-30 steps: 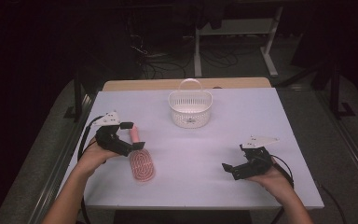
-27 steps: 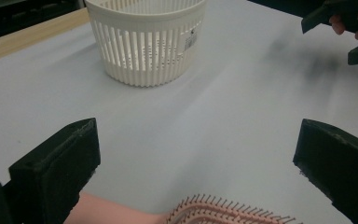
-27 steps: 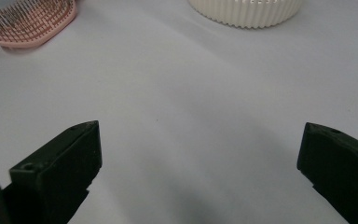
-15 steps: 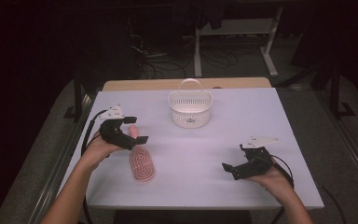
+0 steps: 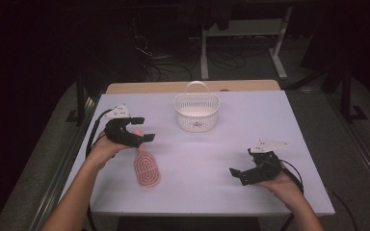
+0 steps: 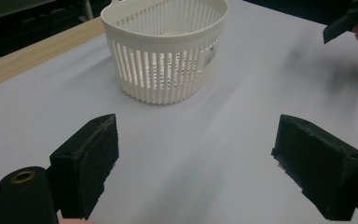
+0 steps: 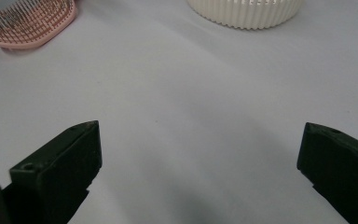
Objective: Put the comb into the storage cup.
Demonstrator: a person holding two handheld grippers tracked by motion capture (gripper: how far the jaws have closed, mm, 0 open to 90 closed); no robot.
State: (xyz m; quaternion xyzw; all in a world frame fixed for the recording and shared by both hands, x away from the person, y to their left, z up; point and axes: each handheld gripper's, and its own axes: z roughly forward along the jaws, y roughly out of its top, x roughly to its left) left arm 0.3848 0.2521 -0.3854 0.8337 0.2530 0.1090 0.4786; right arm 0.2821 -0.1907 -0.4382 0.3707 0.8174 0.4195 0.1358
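White table (image 5: 279, 125), basket (image 5: 197, 111) apparently empty.

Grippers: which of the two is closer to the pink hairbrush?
The left gripper, poised over the pink hairbrush handle. The right gripper rests far across the table.

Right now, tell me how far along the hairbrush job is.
Nothing looks finished: the white basket holds nothing that I can see. In hand: the left gripper hovers over the handle end of the pink hairbrush, its jaws just closing a little but with nothing between them. The right gripper waits open. Still left: grasping the hairbrush and, probably, moving it to the basket.
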